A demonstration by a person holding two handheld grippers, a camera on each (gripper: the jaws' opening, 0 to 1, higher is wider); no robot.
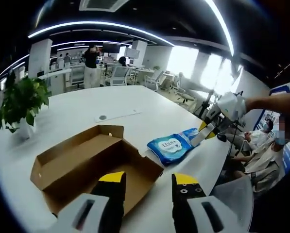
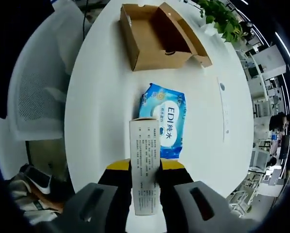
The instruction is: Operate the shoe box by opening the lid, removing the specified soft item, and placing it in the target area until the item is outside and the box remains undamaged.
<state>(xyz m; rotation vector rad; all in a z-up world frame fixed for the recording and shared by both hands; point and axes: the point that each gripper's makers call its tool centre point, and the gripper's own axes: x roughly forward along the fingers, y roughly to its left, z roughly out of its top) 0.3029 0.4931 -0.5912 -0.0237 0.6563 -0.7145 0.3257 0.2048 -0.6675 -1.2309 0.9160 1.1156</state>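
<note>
Now the right tongs (image 2: 145,167) clench a white carton (image 2: 145,162), while the left tongs (image 1: 148,180) gape empty.

Your left hand-held gripper (image 1: 148,185) hangs with jaws apart over the open shoe box (image 1: 93,165) on the white worktop (image 1: 86,104), the blue wipes pack (image 1: 174,145) just beside it

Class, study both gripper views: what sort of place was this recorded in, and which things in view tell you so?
Most likely an open-plan office. The work happens on a large white table, with rows of desks and office chairs behind it under long ceiling strip lights, a potted plant at the table's edge, and people standing among the desks.
</note>
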